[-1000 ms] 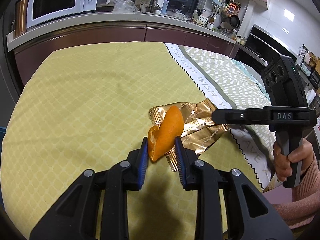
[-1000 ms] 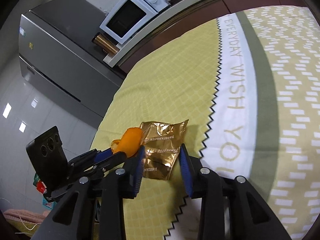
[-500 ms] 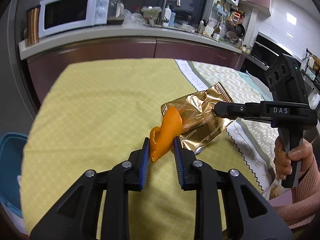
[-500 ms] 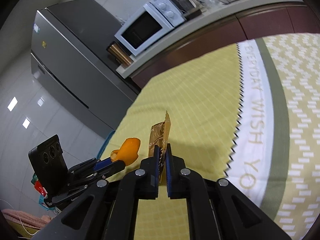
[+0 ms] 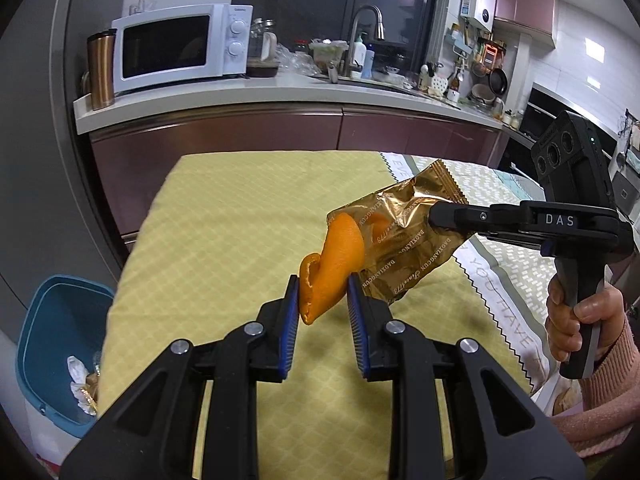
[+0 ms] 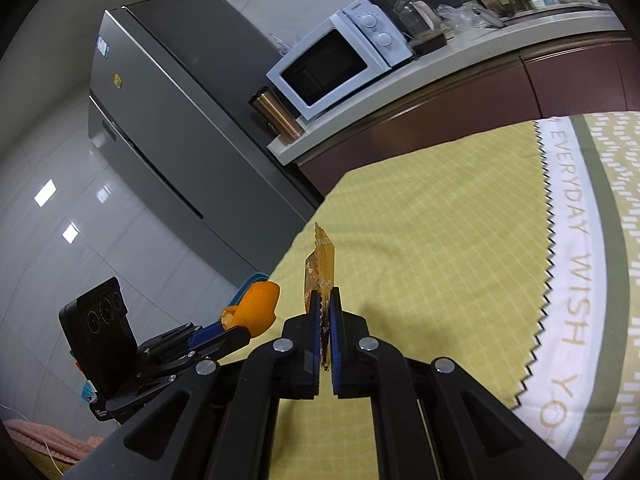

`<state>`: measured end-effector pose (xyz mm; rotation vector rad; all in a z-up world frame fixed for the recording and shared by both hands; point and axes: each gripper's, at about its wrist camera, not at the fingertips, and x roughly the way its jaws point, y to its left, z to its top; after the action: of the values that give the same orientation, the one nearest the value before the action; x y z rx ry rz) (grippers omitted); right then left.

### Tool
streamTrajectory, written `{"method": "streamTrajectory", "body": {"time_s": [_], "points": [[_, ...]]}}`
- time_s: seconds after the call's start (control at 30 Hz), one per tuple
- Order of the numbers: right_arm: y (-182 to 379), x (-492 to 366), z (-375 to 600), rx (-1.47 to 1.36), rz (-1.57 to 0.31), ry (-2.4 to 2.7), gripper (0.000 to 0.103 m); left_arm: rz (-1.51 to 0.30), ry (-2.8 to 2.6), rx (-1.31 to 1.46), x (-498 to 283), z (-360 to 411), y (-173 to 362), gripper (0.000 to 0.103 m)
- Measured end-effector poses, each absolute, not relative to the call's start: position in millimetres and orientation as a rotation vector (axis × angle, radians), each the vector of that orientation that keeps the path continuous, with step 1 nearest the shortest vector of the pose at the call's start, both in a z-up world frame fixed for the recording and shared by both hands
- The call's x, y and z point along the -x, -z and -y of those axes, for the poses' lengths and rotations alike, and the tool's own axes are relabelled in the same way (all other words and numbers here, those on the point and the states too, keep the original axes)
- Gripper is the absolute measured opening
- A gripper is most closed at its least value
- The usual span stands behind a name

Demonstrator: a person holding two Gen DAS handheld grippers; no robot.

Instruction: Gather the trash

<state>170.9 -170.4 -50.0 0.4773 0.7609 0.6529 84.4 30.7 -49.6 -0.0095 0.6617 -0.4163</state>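
My left gripper (image 5: pixel 323 285) is shut on a curled orange peel (image 5: pixel 335 265), held up above the yellow tablecloth (image 5: pixel 224 240). To its right, my right gripper (image 5: pixel 434 213) is shut on a gold snack wrapper (image 5: pixel 400 236), which hangs in the air beside the peel. In the right wrist view the wrapper (image 6: pixel 321 264) stands edge-on between the closed blue pads of my right gripper (image 6: pixel 325 294). The orange peel (image 6: pixel 259 307) and my left gripper (image 6: pixel 236 327) show at lower left there.
A blue trash bin (image 5: pixel 56 344) with crumpled scraps inside stands on the floor left of the table. Behind the table runs a counter (image 5: pixel 280 100) with a microwave (image 5: pixel 180 48), a copper tumbler (image 5: pixel 101 70) and a sink tap. A grey fridge (image 6: pixel 168 132) stands at left. A hand (image 5: pixel 576 328) holds the right gripper's handle.
My right gripper shut on the gold wrapper and lifted it off the cloth. Both grippers rose with their loads, and the trash bin came into view at lower left.
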Motion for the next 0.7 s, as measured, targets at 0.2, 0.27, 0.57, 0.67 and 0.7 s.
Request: {"method": "streamTrajectory", "body": {"time_s": [0.2, 0.27, 0.57, 0.67, 0.7], "points": [[46, -178, 156, -0.470, -0.761, -0.682, 0.003, -0.652, 0.385, 0.024, -81, -47, 46, 0.024], [45, -180, 152, -0.470, -0.761, -0.691, 0.003, -0.649, 0.374, 0.028, -80, -52, 45, 0.024], [38, -192, 125, -0.465, -0.761, -0.753, 0.003, -0.639, 0.314, 0.050, -76, -82, 41, 0.024], [36, -196, 115, -0.465, -0.764, -0.778, 0.003, -0.636, 0.292, 0.053, -73, -92, 40, 0.024], [36, -198, 110, -0.464, -0.766, -0.789, 0.003, -0.634, 0.283, 0.056, -72, -98, 40, 0.024]]}}
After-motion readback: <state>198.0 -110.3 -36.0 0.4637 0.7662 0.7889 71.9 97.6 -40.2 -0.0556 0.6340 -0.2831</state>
